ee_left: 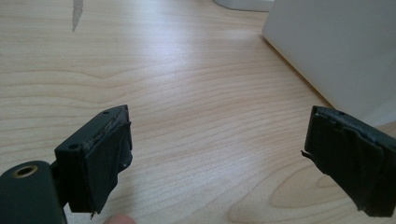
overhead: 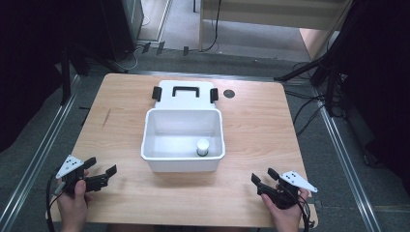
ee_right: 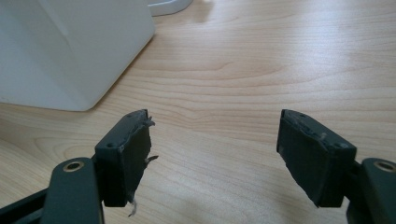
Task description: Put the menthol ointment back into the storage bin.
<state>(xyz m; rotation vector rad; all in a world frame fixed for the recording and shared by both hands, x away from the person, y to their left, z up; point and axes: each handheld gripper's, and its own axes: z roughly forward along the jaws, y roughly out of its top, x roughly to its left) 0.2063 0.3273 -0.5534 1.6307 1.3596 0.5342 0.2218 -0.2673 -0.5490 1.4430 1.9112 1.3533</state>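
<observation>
Left gripper (overhead: 102,172): held in the person's left hand (overhead: 73,200) at the near left corner of the surface (overhead: 251,121); jaws wide apart with nothing between them, only bare wood showing in the gap in the left gripper view (ee_left: 217,158); the white box wall stands off to the right of that view.
Mark on the wood (overhead: 106,118): a thin dark streak on the left part of the surface, well apart from the box.
Box (overhead: 159,145): white, open-topped, at the middle of the surface, between the two grippers and farther from the person than both.
Lid (overhead: 164,94): white, with a black handle and two black latches, lying flat just behind the box and touching its far rim.
Small container (overhead: 202,147): white, cylindrical, upright inside the box in its near right corner.
Dark round spot (overhead: 229,93): on the surface just right of the lid.
Right gripper (overhead: 263,176): held in the person's right hand (overhead: 285,212) at the near right corner; jaws spread wide and empty, over bare wood in the right gripper view (ee_right: 215,154), with the box corner up at the left.
</observation>
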